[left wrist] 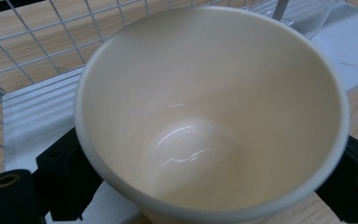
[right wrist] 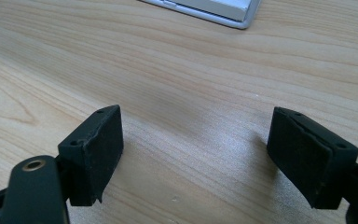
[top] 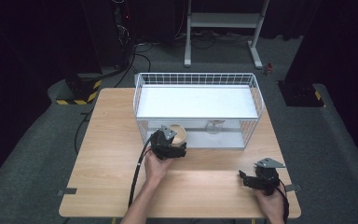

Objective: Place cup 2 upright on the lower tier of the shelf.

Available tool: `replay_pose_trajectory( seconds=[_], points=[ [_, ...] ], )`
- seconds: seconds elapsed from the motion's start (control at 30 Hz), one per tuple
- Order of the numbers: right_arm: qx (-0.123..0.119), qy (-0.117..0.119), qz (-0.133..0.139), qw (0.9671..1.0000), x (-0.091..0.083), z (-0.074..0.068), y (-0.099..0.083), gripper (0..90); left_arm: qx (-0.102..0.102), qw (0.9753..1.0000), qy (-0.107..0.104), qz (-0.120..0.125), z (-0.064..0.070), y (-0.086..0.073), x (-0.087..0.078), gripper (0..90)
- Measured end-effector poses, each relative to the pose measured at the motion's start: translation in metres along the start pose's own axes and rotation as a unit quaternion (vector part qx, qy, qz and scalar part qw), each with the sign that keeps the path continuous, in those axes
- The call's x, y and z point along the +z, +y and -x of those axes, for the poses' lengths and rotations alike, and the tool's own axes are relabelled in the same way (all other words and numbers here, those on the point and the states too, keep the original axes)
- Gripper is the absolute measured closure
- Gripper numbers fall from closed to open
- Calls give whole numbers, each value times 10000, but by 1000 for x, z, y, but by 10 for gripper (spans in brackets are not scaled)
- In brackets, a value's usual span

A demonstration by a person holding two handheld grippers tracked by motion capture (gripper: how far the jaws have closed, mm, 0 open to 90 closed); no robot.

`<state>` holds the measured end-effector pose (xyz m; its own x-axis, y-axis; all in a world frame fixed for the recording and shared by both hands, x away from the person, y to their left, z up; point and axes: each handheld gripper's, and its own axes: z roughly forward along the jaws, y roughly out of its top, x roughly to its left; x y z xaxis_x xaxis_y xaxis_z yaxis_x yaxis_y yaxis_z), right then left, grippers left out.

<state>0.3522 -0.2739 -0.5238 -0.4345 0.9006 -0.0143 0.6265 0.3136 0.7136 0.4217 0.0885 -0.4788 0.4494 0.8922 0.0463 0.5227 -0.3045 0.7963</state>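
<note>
A cream cup sits at the front left opening of the white wire rack, on its lower shelf edge. My left gripper is shut on the cup. In the left gripper view the empty cup opens toward the camera with a black jaw on each side of it, and the gripper holds it low on the body. My right gripper rests low over the table near the front right corner. In its own view the right gripper stands open with bare wood between the pads.
A clear glass stands under the rack's upper shelf, to the right of the cup, and shows as the glass behind the cup. The rack's base corner lies ahead of the right gripper. Wooden table stretches left and front.
</note>
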Motion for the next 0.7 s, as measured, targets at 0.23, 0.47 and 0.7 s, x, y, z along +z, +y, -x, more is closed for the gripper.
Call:
replay_pose_trajectory(
  seconds=[0.23, 0.47, 0.7],
  points=[
    [2, 0, 1, 10000, 0, 0, 0, 185, -53, 9999, -91, -12, -4, -1, 3, 55],
    [10, 2, -2, 10000, 0, 0, 0, 185, -46, 9999, -10, -116, -3, -3, 3, 26],
    [-1, -3, 2, 10000, 0, 0, 0, 185, -89, 9999, -3, -125, -2, -9, -3, 52]
  ],
)
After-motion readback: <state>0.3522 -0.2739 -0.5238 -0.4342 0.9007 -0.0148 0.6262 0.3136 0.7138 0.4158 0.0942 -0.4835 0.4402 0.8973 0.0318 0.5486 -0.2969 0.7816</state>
